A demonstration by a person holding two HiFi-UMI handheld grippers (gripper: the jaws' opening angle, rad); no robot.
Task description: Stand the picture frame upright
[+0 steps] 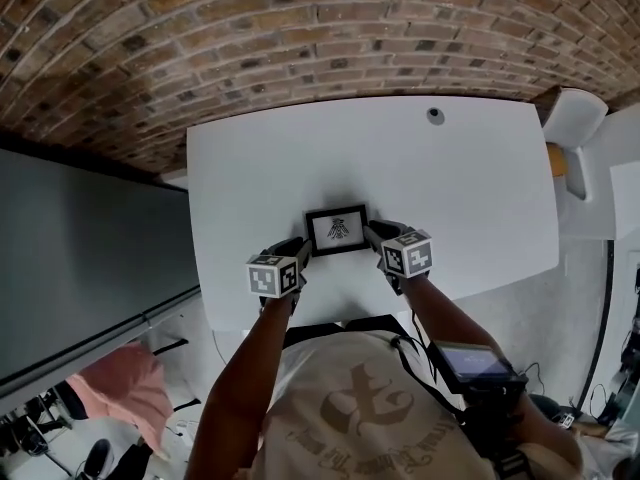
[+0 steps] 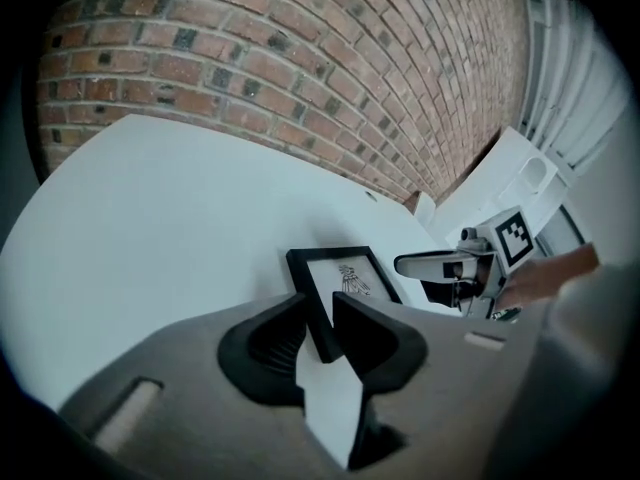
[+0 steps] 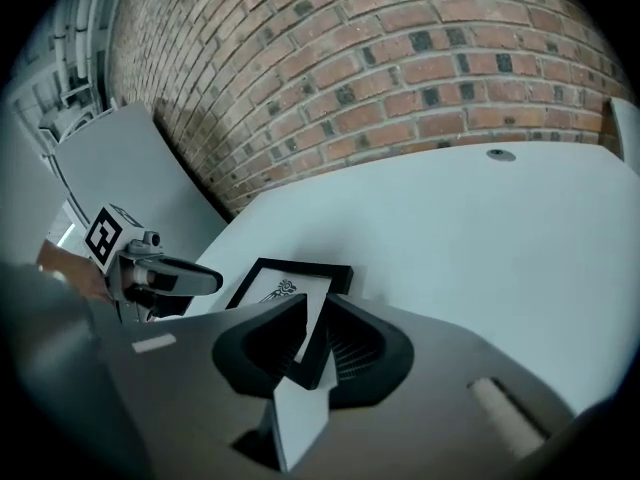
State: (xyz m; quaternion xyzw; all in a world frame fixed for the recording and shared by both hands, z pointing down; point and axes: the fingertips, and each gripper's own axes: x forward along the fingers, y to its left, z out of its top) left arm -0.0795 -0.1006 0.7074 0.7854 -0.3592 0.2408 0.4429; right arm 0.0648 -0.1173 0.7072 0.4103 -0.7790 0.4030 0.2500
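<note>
- The person's left forearm and right forearm reach forward over the near edge of the white table.
- The left gripper, with its marker cube, sits just inside that near edge. Its fingers stand a little apart, one on each side of the left edge of the picture frame, and are not visibly clamped on it.
- The right gripper mirrors it. Its fingers are parted astride the frame's right edge, with the black border between them.
- The black frame holds a white print with a small dark figure. It stands close to the table's near edge, about midway between the left and right edges, raised with its face tilted back toward the person.
- A round grey cable port sits near the far edge.
- A brick wall rises beyond the table.
</note>
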